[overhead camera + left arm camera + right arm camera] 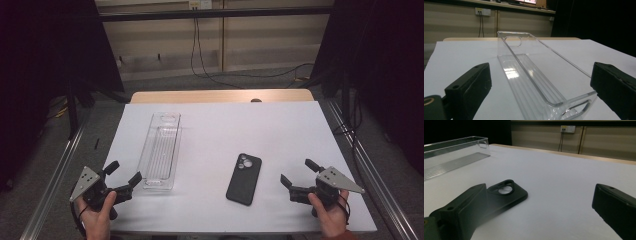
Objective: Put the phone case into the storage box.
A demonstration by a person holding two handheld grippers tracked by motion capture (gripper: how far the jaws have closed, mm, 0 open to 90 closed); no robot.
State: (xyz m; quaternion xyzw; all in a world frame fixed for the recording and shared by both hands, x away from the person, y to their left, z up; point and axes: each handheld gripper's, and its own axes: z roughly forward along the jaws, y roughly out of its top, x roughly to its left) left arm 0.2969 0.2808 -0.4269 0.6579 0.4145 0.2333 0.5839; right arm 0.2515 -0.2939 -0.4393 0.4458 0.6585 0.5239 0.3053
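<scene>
Left tongs (123, 178): held open, empty, just beside the near end of the clear plastic tray (161, 150).
Right tongs (299, 173): spread wide, empty, near the black phone case (244, 178).
Phone case: lying camera-side up on the bench (280, 125), apart from the tray.
Advice: the case is best pinched across its narrow edges, while the tray is steadied.

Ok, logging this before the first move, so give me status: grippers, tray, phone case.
Left gripper open, at the near end of the clear tray. Right gripper open, empty, right of the black phone case. Case flat on the table, outside the tray. Nothing between them.

Beige panelled wall (260, 30), grey carpet floor (210, 82), dark curtains (45, 50).
</scene>
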